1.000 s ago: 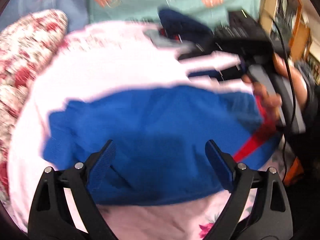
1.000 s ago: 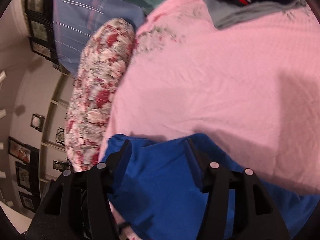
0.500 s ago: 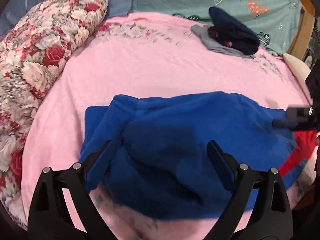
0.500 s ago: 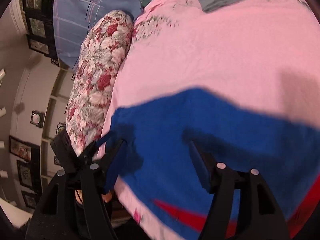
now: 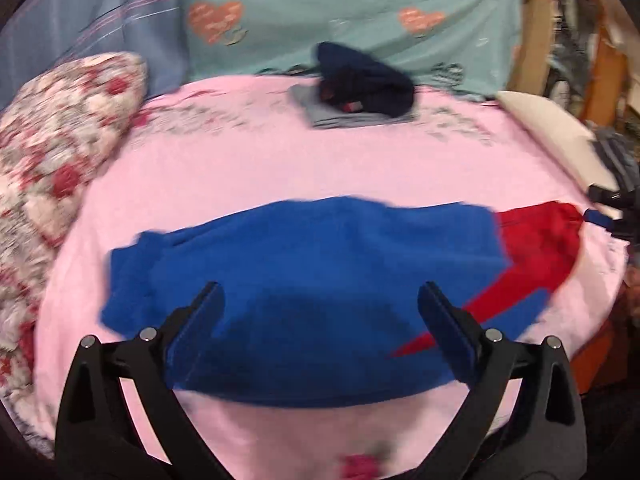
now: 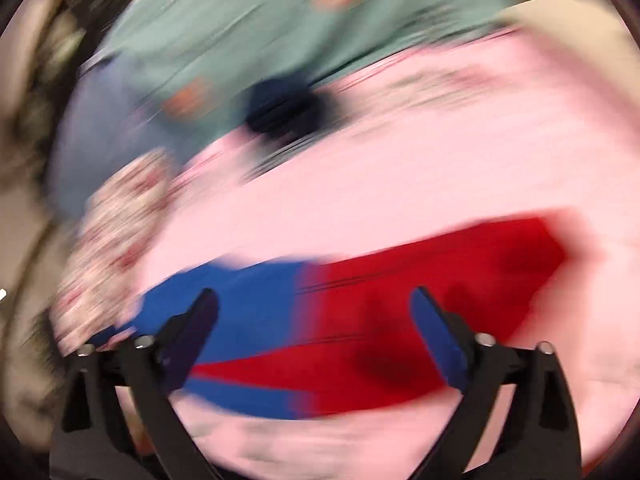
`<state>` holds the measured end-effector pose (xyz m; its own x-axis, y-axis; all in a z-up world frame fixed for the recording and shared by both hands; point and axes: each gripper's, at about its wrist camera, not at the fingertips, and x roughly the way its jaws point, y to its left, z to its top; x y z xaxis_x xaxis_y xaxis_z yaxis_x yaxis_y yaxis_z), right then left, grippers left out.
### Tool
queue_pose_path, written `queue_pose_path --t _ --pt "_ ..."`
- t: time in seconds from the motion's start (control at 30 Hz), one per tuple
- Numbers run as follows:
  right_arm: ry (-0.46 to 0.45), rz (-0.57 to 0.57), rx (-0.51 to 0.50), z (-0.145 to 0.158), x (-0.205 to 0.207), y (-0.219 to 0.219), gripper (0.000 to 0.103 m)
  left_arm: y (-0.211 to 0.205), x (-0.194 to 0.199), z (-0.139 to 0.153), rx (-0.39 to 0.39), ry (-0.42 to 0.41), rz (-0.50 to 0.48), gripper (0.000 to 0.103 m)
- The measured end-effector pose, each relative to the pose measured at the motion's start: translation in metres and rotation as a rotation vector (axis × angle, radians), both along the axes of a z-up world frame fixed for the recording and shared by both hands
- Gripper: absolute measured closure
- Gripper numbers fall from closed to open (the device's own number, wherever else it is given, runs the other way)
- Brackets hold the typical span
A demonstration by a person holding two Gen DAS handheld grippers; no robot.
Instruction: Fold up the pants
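Blue pants with a red end [image 5: 320, 260] lie spread sideways across the pink bed sheet [image 5: 248, 172]. My left gripper [image 5: 319, 288] hovers over their near blue part; its jaws are opening wide and nothing is pinched between them. In the blurred right wrist view, my right gripper [image 6: 313, 292] hangs above where the pants [image 6: 420, 300] change from blue to red, its jaws opening with no cloth gripped. One blue tip of the right gripper [image 5: 600, 216] shows at the right edge of the left wrist view, just past the red end.
A floral pillow [image 5: 60, 140] lies along the left of the bed. A dark folded pile on grey cloth [image 5: 360, 84] sits at the far side before a teal heart-print cover [image 5: 340, 8]. A white pillow [image 5: 548, 128] and wooden furniture [image 5: 600, 72] are at the right.
The right gripper swept fast from the blue end to the red end and its jaws spread wider. The pants now lie stretched out with the red end showing. The left gripper shifted a little.
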<state>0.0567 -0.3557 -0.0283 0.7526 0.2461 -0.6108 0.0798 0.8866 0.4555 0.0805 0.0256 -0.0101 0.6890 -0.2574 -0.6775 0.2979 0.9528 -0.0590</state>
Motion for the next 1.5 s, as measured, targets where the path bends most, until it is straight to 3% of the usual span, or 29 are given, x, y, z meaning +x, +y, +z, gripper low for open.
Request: queue_pose_path --t 0.07,0.1,0.17,0.3,0.33,0.37,0.4,0.47,0.53,0.6,0.7,0.8,0.87,0.93,1.0,1.03,1.1,1.2,1.3,1.4,1.5 --pt "0.031 -0.137 -0.037 -0.012 -0.018 -0.041 0.004 -0.031 -0.001 -0.002 -0.038 0.019 -0.060 0.004" --pt "0.052 -0.167 -0.001 -0.020 -0.021 -0.057 0.004 -0.051 0.002 -0.007 -0.056 0.041 -0.087 0.004" --pt "0.063 -0.166 0.072 -0.036 -0.021 -0.070 0.004 -0.086 0.009 -0.019 -0.070 0.078 -0.134 0.004" --pt "0.105 -0.136 0.053 -0.062 0.000 -0.066 0.004 -0.140 0.018 -0.044 -0.022 0.114 -0.171 0.004" --pt "0.107 -0.120 0.072 -0.068 0.006 -0.069 0.012 -0.149 0.018 -0.051 -0.010 0.126 -0.182 0.004" --pt "0.106 -0.092 0.100 -0.076 0.012 -0.068 0.030 -0.158 0.021 -0.059 0.008 0.151 -0.188 0.004" --pt "0.087 -0.074 0.095 -0.076 0.017 -0.065 0.040 -0.160 0.025 -0.068 0.019 0.175 -0.187 0.004" --pt "0.068 -0.019 0.095 -0.080 0.024 -0.062 0.077 -0.163 0.028 -0.081 0.044 0.197 -0.177 0.004" --pt "0.056 -0.004 0.196 -0.087 0.025 -0.072 0.079 -0.161 0.028 -0.080 0.039 0.199 -0.179 0.004" --pt "0.004 0.001 0.178 -0.074 0.020 -0.069 0.080 -0.155 0.028 -0.077 0.021 0.204 -0.168 0.004" --pt "-0.093 0.031 0.004 -0.029 0.012 -0.034 0.081 -0.132 0.029 -0.068 -0.028 0.200 -0.109 0.004" --pt "-0.196 0.134 -0.220 0.023 0.005 0.034 0.081 -0.095 0.023 -0.051 -0.064 0.144 -0.025 0.004" --pt "-0.213 0.239 -0.308 0.037 0.009 0.084 0.081 -0.060 0.019 -0.041 -0.075 0.110 0.048 0.004" --pt "-0.185 0.356 -0.344 0.033 0.020 0.134 0.079 -0.030 0.015 -0.036 -0.079 0.099 0.115 0.004" --pt "-0.119 0.472 -0.354 0.010 0.035 0.175 0.068 0.001 0.013 -0.036 -0.090 0.099 0.187 0.004" --pt "-0.070 0.545 -0.343 -0.006 0.041 0.194 0.059 0.013 0.011 -0.036 -0.095 0.103 0.211 0.004" --pt "0.021 0.667 -0.256 -0.036 0.046 0.220 0.054 0.036 0.008 -0.039 -0.106 0.118 0.262 0.004" --pt "-0.038 0.717 -0.156 -0.031 0.023 0.215 0.049 0.053 -0.001 -0.041 -0.113 0.125 0.270 0.004" --pt "-0.132 0.678 -0.103 -0.005 0.004 0.185 0.048 0.044 -0.005 -0.038 -0.123 0.119 0.195 0.004" --pt "-0.135 0.585 -0.216 0.008 -0.003 0.171 0.048 0.014 -0.006 -0.039 -0.064 0.093 0.083 0.004" --pt "-0.114 0.581 -0.284 0.007 0.000 0.174 0.048 -0.013 0.001 -0.056 0.034 0.116 0.028 0.004"
